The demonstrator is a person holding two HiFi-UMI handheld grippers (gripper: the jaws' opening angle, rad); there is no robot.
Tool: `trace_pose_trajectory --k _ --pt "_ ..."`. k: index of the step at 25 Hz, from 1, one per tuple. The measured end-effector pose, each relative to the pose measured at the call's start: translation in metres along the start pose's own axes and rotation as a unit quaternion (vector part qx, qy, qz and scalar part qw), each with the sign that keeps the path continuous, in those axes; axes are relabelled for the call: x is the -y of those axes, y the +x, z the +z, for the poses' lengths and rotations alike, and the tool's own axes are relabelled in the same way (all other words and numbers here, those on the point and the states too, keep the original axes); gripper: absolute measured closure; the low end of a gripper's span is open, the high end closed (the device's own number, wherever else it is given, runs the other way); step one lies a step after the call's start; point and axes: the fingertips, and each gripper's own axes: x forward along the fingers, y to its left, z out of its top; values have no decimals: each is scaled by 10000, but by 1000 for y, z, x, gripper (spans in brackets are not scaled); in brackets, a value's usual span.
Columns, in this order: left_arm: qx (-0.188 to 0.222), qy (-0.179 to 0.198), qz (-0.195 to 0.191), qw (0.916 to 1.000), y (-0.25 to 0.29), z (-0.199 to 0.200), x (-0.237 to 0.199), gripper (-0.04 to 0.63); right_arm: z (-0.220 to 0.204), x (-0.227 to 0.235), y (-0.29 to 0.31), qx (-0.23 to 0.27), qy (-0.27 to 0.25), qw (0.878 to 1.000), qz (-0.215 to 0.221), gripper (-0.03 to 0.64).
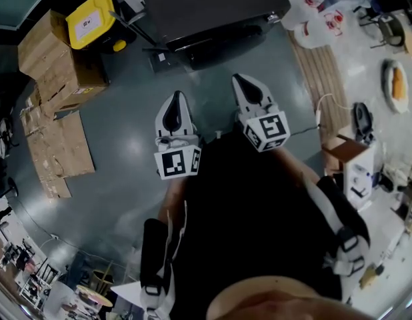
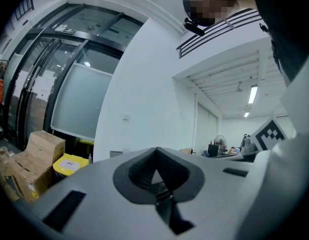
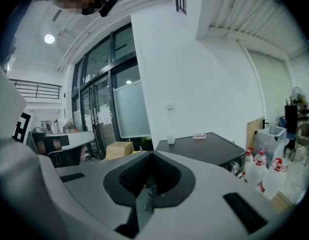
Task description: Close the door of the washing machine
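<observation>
The washing machine [image 1: 213, 5] is a dark box at the top centre of the head view, its front a dark band [image 1: 223, 45] facing me. I cannot make out how its door stands. In the right gripper view its black top [image 3: 204, 146] lies just beyond the jaws. My left gripper [image 1: 174, 104] and right gripper [image 1: 245, 84] hang side by side in front of my chest, short of the machine and touching nothing. Both are shut and hold nothing: the left gripper [image 2: 155, 150] and right gripper [image 3: 150, 155] each have their tips meeting.
Cardboard boxes [image 1: 56, 65] and a yellow bin [image 1: 93, 19] stand at the left, with flattened cardboard [image 1: 56, 145] on the floor. White jugs with red caps [image 1: 319, 19] and a wooden pallet [image 1: 323, 72] lie right of the machine. A small white unit [image 1: 356, 172] sits at the right.
</observation>
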Motion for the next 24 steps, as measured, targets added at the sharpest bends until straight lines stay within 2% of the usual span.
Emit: trace_pose_trajectory --k 24 --pt "-9 -129 41 9999 5 -5 -3 591 -8 2 2 -89 -9 9999 -54 611"
